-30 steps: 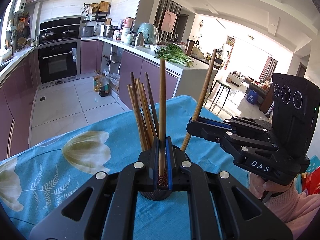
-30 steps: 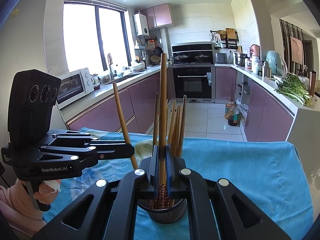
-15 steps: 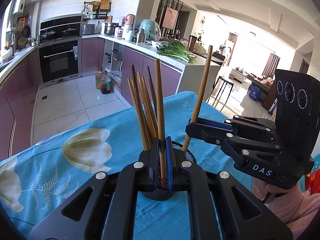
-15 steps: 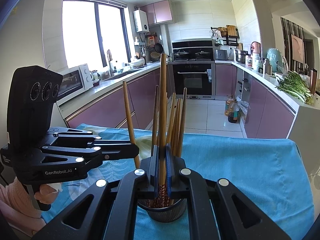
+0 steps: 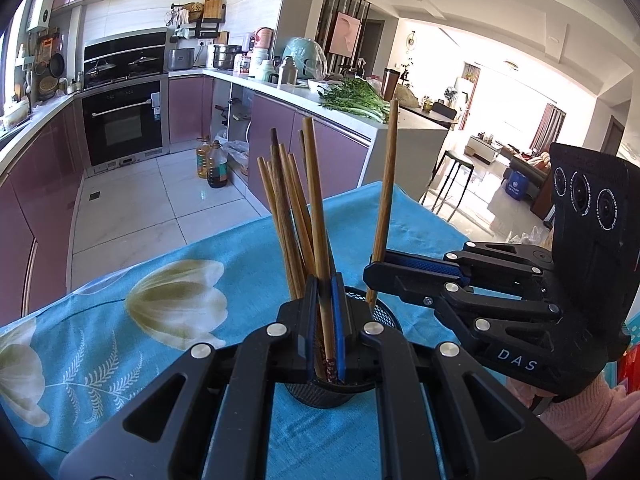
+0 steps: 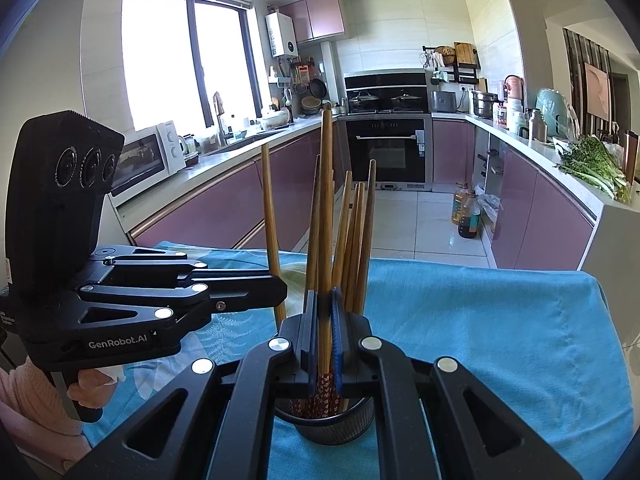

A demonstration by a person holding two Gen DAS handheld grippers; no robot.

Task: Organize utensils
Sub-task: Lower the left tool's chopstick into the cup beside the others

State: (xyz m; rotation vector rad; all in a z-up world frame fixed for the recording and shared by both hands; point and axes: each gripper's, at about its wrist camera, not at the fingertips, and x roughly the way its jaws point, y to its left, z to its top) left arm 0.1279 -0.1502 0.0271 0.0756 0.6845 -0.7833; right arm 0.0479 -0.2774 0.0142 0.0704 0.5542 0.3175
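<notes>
Chopsticks (image 5: 320, 216) lowered toward holder (image 5: 320, 390) | fingers pinch one each | labels "DAS", "GenRobot.AI", smaller print unreadable

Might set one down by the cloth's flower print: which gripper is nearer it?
Left. The left gripper is over the mesh holder with the flower print just to its left; the right gripper reaches in from the holder's opposite side.

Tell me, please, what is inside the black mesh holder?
Several wooden chopsticks stand in the black mesh holder; each gripper lowers one more into it. Their tips and the holder's bottom are hidden.
</notes>
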